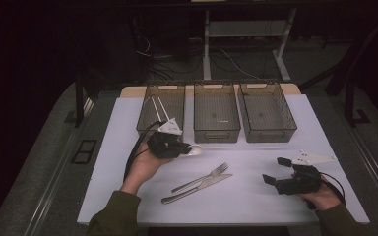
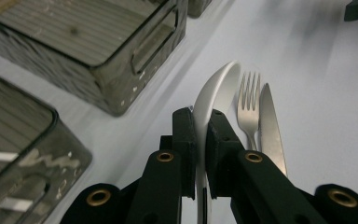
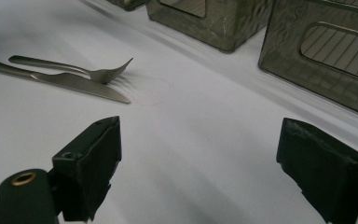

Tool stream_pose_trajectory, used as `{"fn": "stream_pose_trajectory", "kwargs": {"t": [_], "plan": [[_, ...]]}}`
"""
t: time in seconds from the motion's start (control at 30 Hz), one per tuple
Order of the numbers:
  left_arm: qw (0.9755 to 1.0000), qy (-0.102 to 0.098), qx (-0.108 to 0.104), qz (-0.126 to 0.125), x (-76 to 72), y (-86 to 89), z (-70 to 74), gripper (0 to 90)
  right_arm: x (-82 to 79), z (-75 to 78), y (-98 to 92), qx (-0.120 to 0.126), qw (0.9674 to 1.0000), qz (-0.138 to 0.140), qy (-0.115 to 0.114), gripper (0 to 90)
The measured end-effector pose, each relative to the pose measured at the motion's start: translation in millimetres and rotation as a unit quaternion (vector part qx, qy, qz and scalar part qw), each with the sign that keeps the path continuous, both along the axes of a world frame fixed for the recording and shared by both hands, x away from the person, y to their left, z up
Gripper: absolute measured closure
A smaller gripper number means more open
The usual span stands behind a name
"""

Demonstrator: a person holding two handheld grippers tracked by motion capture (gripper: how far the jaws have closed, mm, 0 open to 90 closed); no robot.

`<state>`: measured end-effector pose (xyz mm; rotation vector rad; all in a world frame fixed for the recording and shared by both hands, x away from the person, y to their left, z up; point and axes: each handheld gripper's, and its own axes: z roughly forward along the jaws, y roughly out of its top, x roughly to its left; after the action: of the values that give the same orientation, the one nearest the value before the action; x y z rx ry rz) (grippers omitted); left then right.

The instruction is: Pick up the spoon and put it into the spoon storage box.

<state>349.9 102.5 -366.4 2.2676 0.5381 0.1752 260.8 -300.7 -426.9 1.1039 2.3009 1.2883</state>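
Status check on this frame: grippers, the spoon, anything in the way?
Left gripper shut on white spoon, clear of table. Right gripper open, holding nothing. Fork and knife lie side by side; nothing blocks the three bins.

You've got a fork (image 1: 209, 175) and knife (image 1: 197, 189) lying side by side, touching, mid-table (image 1: 256, 196). Three dark bins in a row behind: left bin (image 1: 147, 118) holds two white sticks (image 1: 158, 109); middle bin (image 1: 216, 132) and right bin (image 1: 268, 133) sit beside it.
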Motion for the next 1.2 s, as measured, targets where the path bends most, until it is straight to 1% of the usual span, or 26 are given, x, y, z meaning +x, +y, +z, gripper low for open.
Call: {"fn": "stream_pose_trajectory", "kwargs": {"t": [0.13,0.27,0.3,0.4,0.43,0.47,0.6,0.8,0.83,0.93,1.0,1.07,1.17,1.2], "plan": [[1.0,-0.006,-0.001,-0.006,4.4,-5.2,8.3,82.8,-0.5,0.4,-0.3,0.003,1.0,-0.003,0.003,13.7],[0.9999,-0.011,-0.005,-0.008,10.1,-10.8,15.4,82.8,-0.1,0.5,-0.8,0.005,1.0,-0.002,-0.001,13.7],[0.9999,-0.012,-0.005,-0.009,11.8,-12.5,17.2,82.8,-0.9,0.9,-0.5,0.008,0.9999,-0.004,0.005,13.7],[0.9997,-0.017,-0.004,-0.016,17.6,-18.2,22.6,82.8,-1.4,1.3,-0.7,0.01,0.9999,-0.005,0.009,13.7],[0.9996,-0.021,-0.001,-0.018,19.6,-20.0,24.5,82.8,-0.7,1.2,-1.2,0.01,0.9999,-0.004,0.004,13.7],[0.9996,-0.021,-0.005,-0.017,21.1,-22.6,25.8,82.8,-0.6,1.2,-1.4,0.01,0.9999,-0.004,0.003,13.7],[0.9993,-0.029,-0.005,-0.023,29.8,-31.7,31.1,82.8,-0.5,1.3,-1.6,0.01,0.9999,-0.005,0.002,13.7],[0.9991,-0.035,-0.003,-0.025,43.6,-46.0,37.4,82.8,-0.7,1.8,-2.3,0.013,0.9999,-0.006,0.001,13.7],[0.999,-0.037,-0.005,-0.024,46.3,-47.7,38.3,82.8,-0.6,1.8,-2.5,0.014,0.9999,-0.006,0.001,13.7],[0.999,-0.039,-0.004,-0.022,55.3,-51.9,40.9,82.8,-0.5,1.8,-2.8,0.015,0.9999,-0.006,0.001,13.7],[0.999,-0.039,-0.011,-0.016,60.8,-55.2,41.4,82.8,-0.6,1.8,-2.9,0.015,0.9999,-0.006,0.001,13.7],[0.9989,-0.043,-0.006,-0.018,67.7,-56.4,42.5,82.8,-0.4,1.8,-3.1,0.015,0.9999,-0.007,0.001,13.7],[0.9989,-0.044,-0.012,-0.01,76.7,-59.5,42.4,82.8,-0.4,1.9,-3.2,0.015,0.9999,-0.007,0.001,13.7],[0.999,-0.043,-0.01,-0.01,79.6,-60.4,42.6,82.8,-0.4,1.9,-3.2,0.016,0.9999,-0.007,0.001,13.7]]}}
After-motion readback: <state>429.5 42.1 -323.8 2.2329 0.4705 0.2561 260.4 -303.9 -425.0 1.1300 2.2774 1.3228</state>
